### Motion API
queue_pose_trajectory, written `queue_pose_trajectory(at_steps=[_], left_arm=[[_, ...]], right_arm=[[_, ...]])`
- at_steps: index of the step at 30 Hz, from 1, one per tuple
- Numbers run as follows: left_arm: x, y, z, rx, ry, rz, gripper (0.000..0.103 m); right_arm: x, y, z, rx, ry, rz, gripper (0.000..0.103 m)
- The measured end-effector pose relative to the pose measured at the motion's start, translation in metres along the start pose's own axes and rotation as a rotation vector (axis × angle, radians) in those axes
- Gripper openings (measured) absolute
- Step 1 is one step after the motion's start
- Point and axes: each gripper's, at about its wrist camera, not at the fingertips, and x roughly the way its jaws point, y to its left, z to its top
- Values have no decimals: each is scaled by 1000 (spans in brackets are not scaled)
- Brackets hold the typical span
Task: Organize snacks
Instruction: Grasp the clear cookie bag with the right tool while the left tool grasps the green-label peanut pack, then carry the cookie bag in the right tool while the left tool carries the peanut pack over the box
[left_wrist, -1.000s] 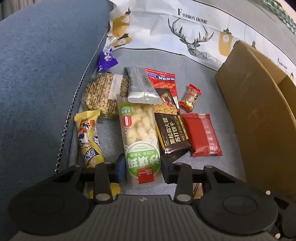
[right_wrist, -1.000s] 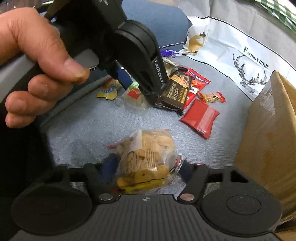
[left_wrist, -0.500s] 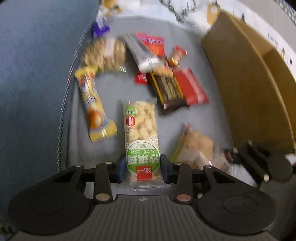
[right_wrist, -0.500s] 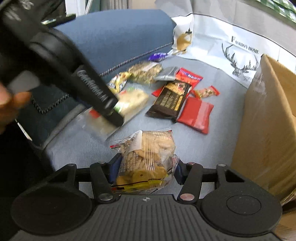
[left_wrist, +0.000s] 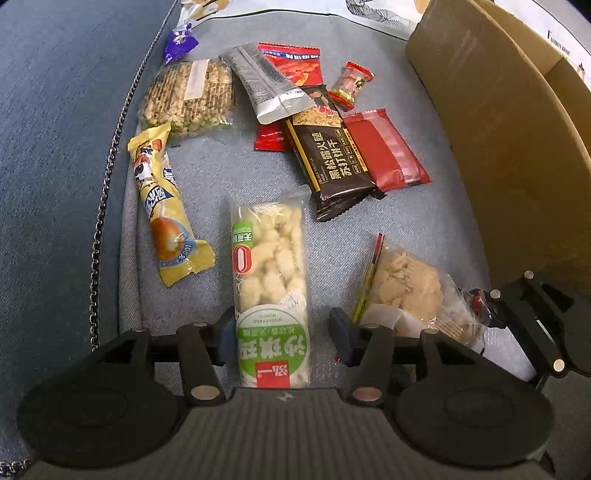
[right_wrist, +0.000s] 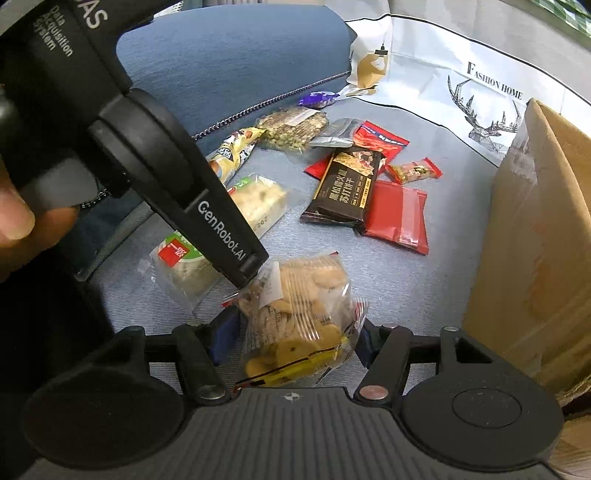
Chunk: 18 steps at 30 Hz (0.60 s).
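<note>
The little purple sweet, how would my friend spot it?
Start at the big cardboard box, then cross the pile of snacks to the blue cushion's chain-trimmed edge. The purple sweet lies there at the far end, above the seed cracker pack: the only purple wrapper.

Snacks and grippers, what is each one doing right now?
Left gripper: jaws opening, green-label puffed snack pack between them, lying on the cushion.
Right gripper: jaws opening, clear cookie bag between them.
Black cracker pack: lying flat, overlapping the red packet.
Yellow bar: lying flat, untouched.
Cardboard box: open.
</note>
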Motion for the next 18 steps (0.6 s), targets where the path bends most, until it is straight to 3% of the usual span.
queue_pose_trajectory(at_steps=[7,13,18], left_arm=[[-4,3,-4,-2,-25,6,40],[-14,3,-9,13,-68,-22,39],[-31,7,-17,13,-165,-66,39]], right_arm=[[1,3,-1,-13,3,-14,65],[-5,5,-3,-35,-20,-32,55],[-21,5,-1,-37,-86,-57,54]])
